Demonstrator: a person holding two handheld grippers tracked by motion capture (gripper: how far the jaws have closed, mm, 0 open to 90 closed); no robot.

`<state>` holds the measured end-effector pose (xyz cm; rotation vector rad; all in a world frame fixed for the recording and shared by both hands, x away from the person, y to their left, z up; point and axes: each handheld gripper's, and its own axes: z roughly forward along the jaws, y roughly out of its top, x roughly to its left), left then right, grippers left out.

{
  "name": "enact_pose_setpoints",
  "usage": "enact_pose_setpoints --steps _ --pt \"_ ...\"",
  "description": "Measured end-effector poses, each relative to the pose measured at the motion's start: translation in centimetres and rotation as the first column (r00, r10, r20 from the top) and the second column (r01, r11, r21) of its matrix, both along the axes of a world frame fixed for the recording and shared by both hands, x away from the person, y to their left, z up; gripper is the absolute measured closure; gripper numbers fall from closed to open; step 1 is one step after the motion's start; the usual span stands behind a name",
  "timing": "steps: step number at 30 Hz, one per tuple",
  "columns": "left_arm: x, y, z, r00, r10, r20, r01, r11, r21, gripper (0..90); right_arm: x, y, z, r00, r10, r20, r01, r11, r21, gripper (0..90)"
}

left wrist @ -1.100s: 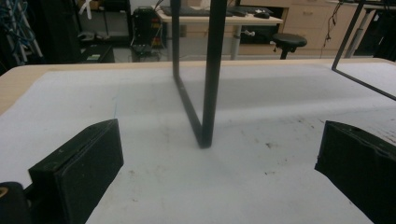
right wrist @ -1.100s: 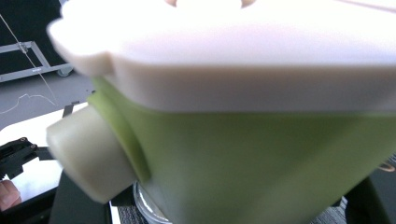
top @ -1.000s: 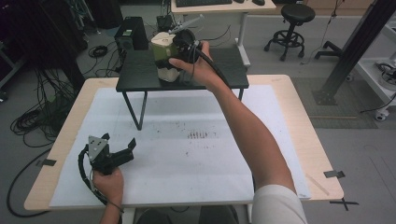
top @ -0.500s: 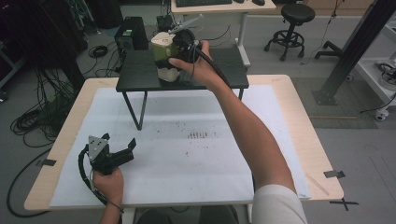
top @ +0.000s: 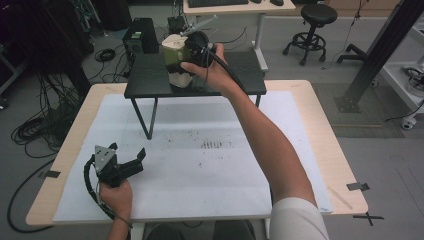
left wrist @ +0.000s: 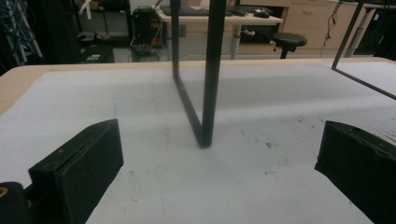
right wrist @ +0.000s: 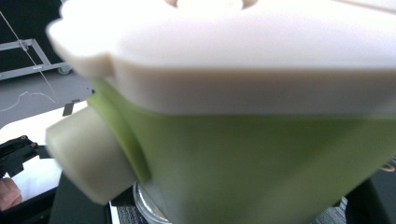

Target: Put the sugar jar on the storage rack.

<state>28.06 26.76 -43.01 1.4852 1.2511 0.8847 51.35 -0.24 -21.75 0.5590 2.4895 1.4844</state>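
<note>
Right gripper (top: 192, 50) is clamped on the green jar (top: 177, 62) with the cream lid (right wrist: 233, 60), jar standing on the black stand (top: 150, 82) near its middle, toward the front edge; the right gripper view is close up on the jar's green wall. Left gripper (top: 127, 162) rests on the white mat (top: 225, 190) near the table's (top: 320, 125) front-left corner, jaws wide apart with nothing between them, facing the stand's leg (left wrist: 208, 93)
</note>
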Motion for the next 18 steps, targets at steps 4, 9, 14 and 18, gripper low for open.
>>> enact_pose_setpoints --steps 4,9,14,18 --pt "0.00 0.00 0.00 1.0000 -0.001 0.000 0.001 1.0000 0.000 0.7 0.02 0.00 0.01 1.0000 0.002 0.000 -0.002 1.000 -0.001 29.4" --pt "0.00 -0.01 0.00 1.0000 0.000 0.000 0.000 1.0000 0.000 0.7 0.03 0.00 -0.01 1.0000 0.001 0.000 -0.001 1.000 0.000 29.4" --pt "-0.02 0.02 0.01 1.0000 -0.002 0.000 0.002 1.0000 0.002 0.7 0.00 -0.01 0.00 1.0000 0.002 -0.001 -0.002 1.000 -0.001 29.4" --pt "-0.02 0.00 0.01 1.0000 0.000 0.000 0.000 1.0000 0.000 0.7 0.00 -0.01 0.01 1.0000 0.002 0.000 -0.002 1.000 -0.002 29.4"
